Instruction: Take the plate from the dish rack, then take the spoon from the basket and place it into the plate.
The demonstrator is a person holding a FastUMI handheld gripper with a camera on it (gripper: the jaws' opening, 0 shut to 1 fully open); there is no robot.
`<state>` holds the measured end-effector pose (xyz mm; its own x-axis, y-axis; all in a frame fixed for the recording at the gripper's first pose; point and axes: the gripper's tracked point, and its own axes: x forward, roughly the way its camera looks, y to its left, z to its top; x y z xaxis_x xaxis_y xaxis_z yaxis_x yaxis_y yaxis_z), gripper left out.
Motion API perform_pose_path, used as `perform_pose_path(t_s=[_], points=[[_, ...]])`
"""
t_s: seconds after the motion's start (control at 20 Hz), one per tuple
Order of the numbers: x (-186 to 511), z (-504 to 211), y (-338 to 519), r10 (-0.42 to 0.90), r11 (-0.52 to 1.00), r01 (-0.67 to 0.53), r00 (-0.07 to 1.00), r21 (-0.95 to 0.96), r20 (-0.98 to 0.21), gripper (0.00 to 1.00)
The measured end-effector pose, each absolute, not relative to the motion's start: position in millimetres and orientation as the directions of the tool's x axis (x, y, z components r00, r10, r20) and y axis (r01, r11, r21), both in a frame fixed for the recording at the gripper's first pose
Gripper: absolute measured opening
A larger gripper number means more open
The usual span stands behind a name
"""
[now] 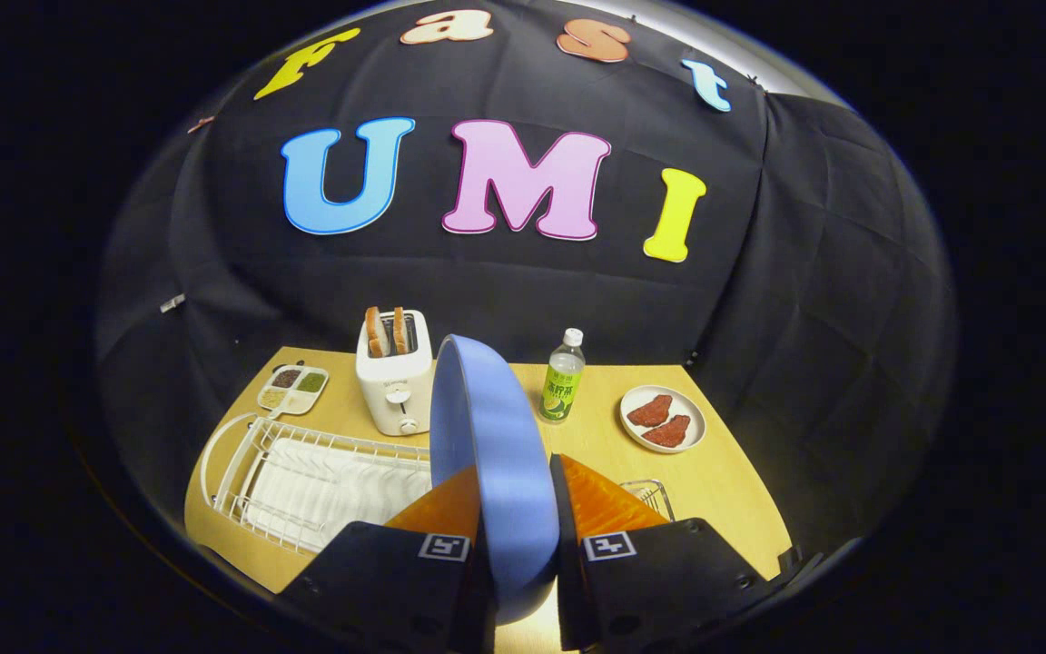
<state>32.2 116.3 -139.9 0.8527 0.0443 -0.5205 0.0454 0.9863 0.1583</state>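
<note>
A gripper (516,536) with two orange fingers (437,509) reaches up from the bottom centre of the frame, holding a blue plate (487,454). The plate stands on its edge, gripped between the two fingers, which press on it from either side, and it rises above them to the middle of the picture. Each finger sits on a black block bearing a small black-and-white square marker.

Below and behind the plate lies a light wooden table (723,481). In the lower left of the frame, just left of the fingers, is a white wire dish rack (305,481) with a white tray beneath its slots. In the lower right, just beyond the right-hand finger, the corner of a wire basket (655,495) peeks out; what it holds is hidden, so the spoon cannot be made out.

Further back on the table, left of centre, a white toaster (393,381) stands with two slices of bread poking from its top. To its left is a small white divided dish (293,389) holding dark, green and pale fillings. Right of the plate stands a clear bottle (563,377) with a white cap and a green label. Further right sits a white round plate (663,418) carrying two reddish pieces of food.
</note>
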Motion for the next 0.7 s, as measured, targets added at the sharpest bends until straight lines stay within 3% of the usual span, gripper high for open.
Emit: perform_pose_path(t_s=[0.35,0.6,0.7], points=[[-53,-177,103,0.212,0.943,-0.003,0.776,0.333,-0.593,0.31],[-113,-247,98,0.268,0.919,0.031,0.68,0.392,-0.683,0.31],[-125,-269,114,0.346,0.876,0.029,0.658,0.482,-0.669,0.31]])
